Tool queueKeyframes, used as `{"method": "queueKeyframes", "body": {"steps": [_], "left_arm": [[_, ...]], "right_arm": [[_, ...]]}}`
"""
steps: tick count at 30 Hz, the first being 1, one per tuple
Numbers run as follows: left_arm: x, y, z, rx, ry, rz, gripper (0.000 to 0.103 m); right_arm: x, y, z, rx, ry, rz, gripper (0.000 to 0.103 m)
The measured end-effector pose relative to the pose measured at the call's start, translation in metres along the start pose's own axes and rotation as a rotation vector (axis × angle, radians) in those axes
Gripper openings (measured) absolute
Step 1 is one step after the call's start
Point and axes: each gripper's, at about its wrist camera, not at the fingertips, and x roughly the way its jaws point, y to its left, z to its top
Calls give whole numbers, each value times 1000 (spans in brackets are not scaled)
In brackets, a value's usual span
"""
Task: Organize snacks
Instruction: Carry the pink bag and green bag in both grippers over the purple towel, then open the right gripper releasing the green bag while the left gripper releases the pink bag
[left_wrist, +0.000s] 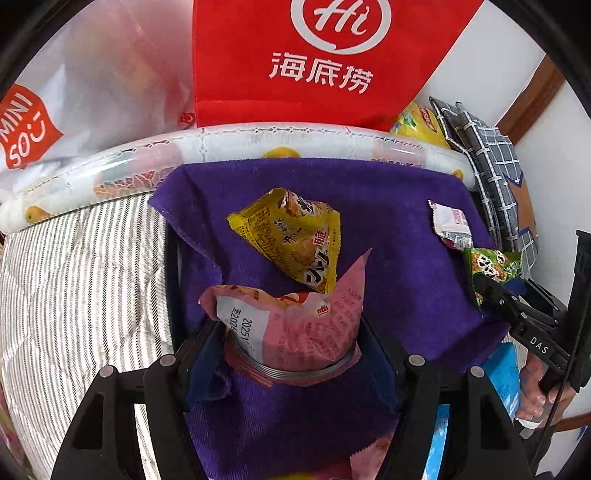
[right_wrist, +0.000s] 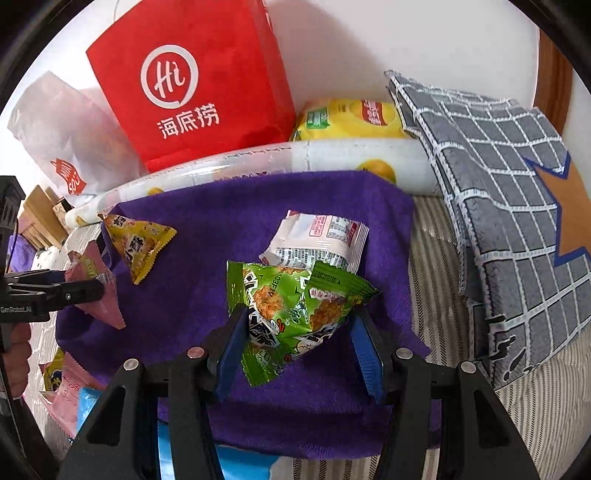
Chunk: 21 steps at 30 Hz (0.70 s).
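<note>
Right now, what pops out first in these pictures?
The big red bag standing at the back wall grabs the eye first. Next, the purple towel in the middle, with a yellow snack lying on it. Each gripper pinches a packet: left gripper a pink snack, right gripper a green snack.

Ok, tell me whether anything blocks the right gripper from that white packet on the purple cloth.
Yes: the green snack packet sits between the right gripper's fingers, directly in front of the white packet and overlapping its near edge on the purple cloth.

Striped bed (right_wrist: 443, 295): purple towel (right_wrist: 258, 206), rolled mat (right_wrist: 258, 162), checked cloth (right_wrist: 498, 177).
</note>
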Motion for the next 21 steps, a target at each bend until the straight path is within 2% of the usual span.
{"method": "queueKeyframes", "body": {"steps": [9,13,16,21], "left_arm": [[10,-5,4,16,24,18,72],[8,-5,4,9,20,6,80],[2,-5,2,12,6,35,82],[-13,-4,-4,15,-15,38,82]], "right_arm": [[8,2,2,-17,30,10,56],[4,4,3,-20,33,20,66],[-4,7,4,-29,21,20,70],[-26,13,4,-52,-23,9,71]]}}
